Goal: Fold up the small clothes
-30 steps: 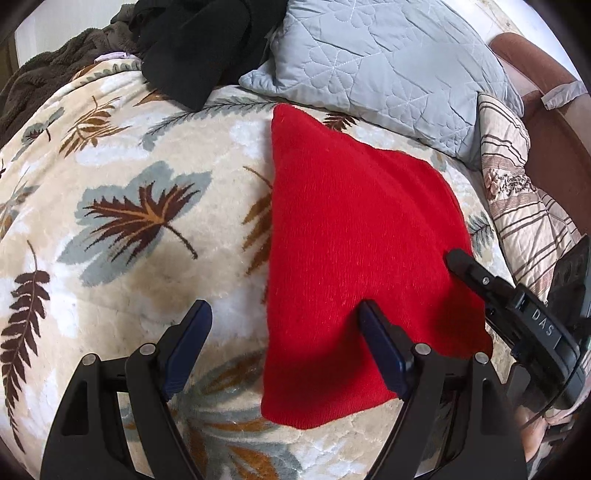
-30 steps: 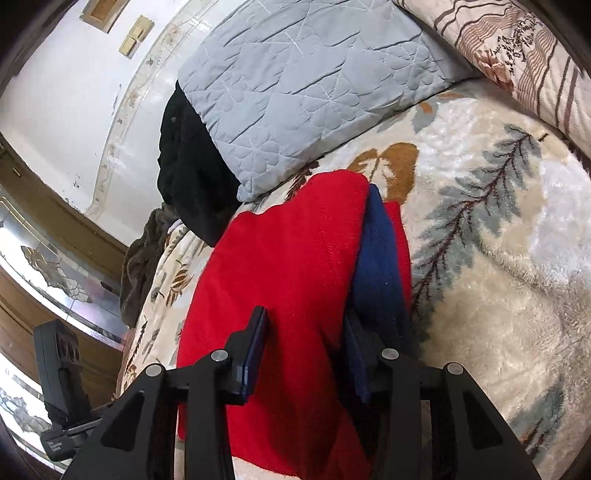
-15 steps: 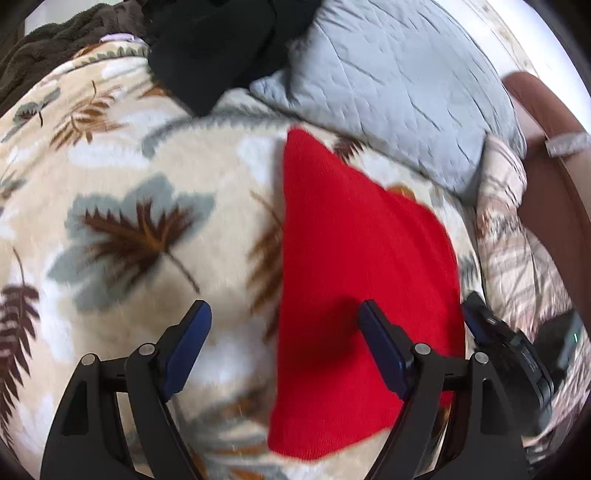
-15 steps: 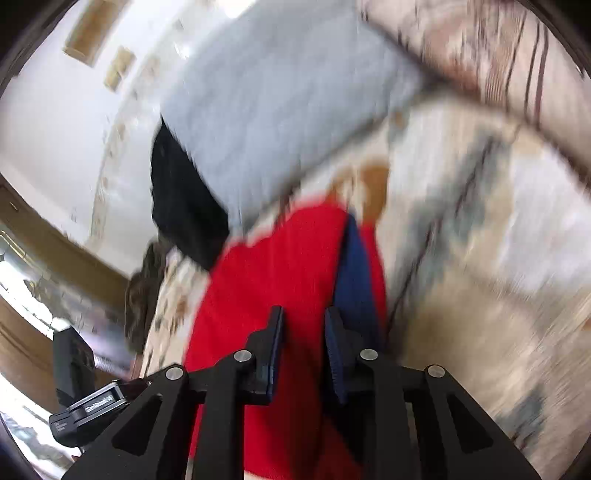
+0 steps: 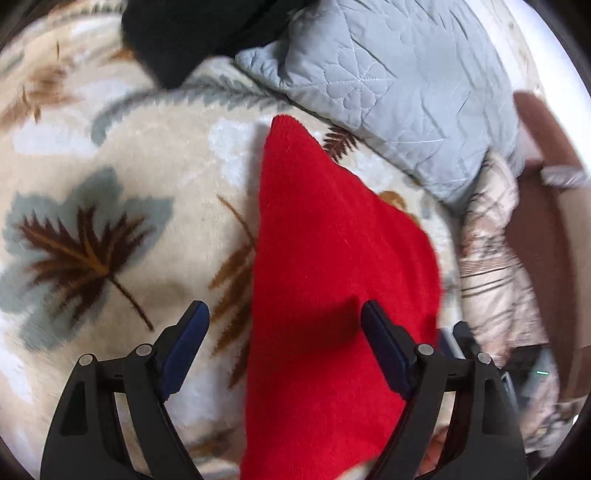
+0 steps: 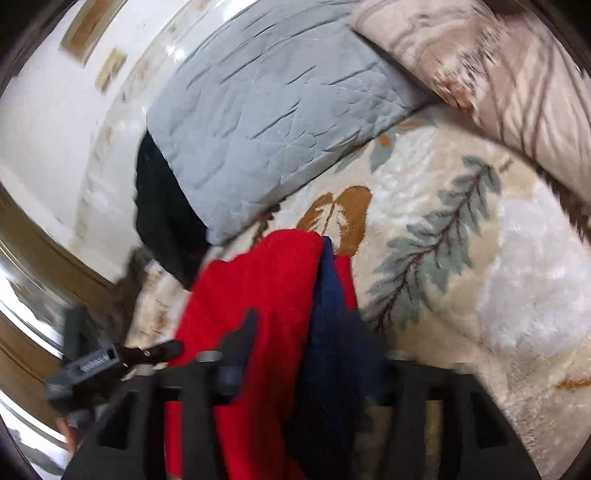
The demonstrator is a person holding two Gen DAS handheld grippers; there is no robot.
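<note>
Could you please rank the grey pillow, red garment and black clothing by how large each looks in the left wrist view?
1. Red garment, nearest the camera
2. Grey pillow, close behind
3. Black clothing, partly cropped

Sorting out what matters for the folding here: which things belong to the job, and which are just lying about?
Part of the job:
red garment, folded, navy lining showing
left gripper, open above it
right gripper, jaws just opened

Lying about:
grey quilted pillow
black clothing
striped bedding
leaf-print blanket, underneath

A home bedroom: a leaf-patterned blanket [image 5: 110, 177] and quilted grey pillow [image 5: 399, 81] cover the bed.
</note>
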